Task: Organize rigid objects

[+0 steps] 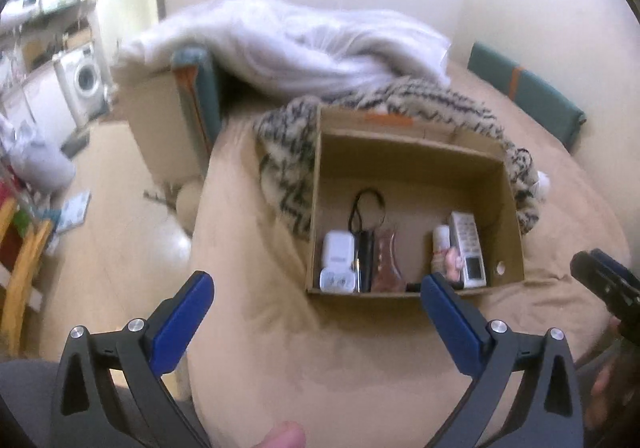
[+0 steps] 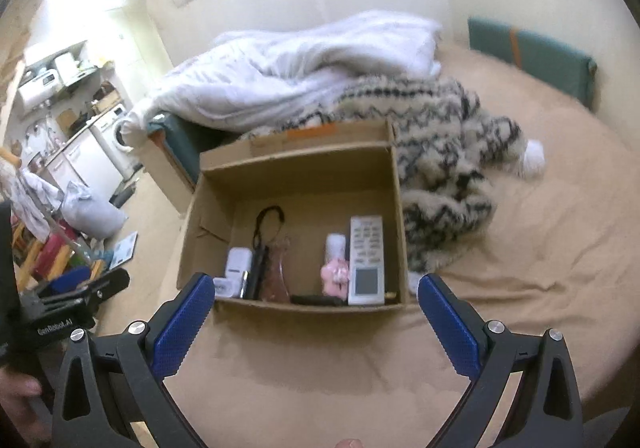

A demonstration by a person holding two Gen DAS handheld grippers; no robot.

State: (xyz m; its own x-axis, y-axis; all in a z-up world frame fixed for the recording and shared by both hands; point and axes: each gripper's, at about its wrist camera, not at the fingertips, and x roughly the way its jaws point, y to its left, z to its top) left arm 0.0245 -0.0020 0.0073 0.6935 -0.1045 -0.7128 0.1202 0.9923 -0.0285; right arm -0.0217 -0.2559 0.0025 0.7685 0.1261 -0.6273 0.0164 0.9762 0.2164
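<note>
Lined up along the near wall of an open cardboard box (image 2: 304, 168) on the bed (image 2: 520, 248): white charger (image 2: 239, 264), black strapped device (image 2: 256, 268), reddish glass piece (image 2: 276, 272), pink-capped tube (image 2: 335, 264), white remote (image 2: 365, 260). Held back above the beige sheet, left gripper (image 1: 316, 324) and right gripper (image 2: 316, 322), both spread wide, both empty. Nothing rigid visible loose on the bed beside the box. Sorting apparently near done, perhaps finished; beyond the frame, unknown.
</note>
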